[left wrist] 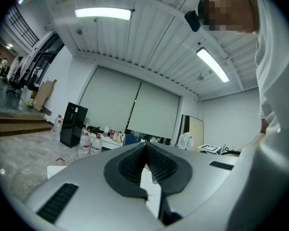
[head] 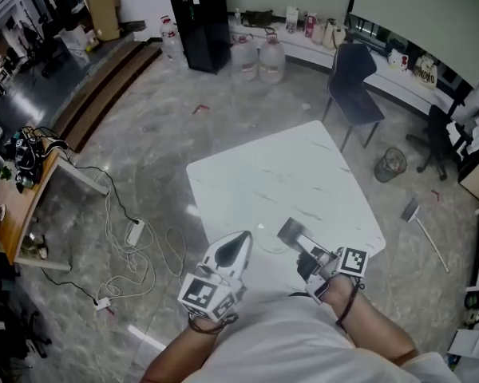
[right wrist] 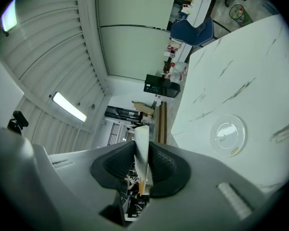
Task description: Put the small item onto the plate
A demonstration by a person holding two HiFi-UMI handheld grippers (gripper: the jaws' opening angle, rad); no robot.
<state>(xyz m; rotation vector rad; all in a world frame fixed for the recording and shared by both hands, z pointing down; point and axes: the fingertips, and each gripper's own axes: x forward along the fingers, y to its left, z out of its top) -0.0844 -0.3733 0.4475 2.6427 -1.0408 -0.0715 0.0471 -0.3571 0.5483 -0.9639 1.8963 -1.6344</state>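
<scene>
My right gripper is shut on a thin flat packet, pale with an orange edge, which stands up between the pads. In the head view the right gripper holds this packet over the near part of the white marble table. A clear glass plate lies on the table to the right of the jaws, with nothing on it. It shows only faintly in the head view, as a plate between the two grippers. My left gripper hovers at the table's near left, and its pads meet at the tip with nothing in them.
A dark chair stands at the table's far right corner. Cables and a power strip lie on the floor to the left. Water jugs and a black cabinet stand by the far wall. A wire bin sits to the right.
</scene>
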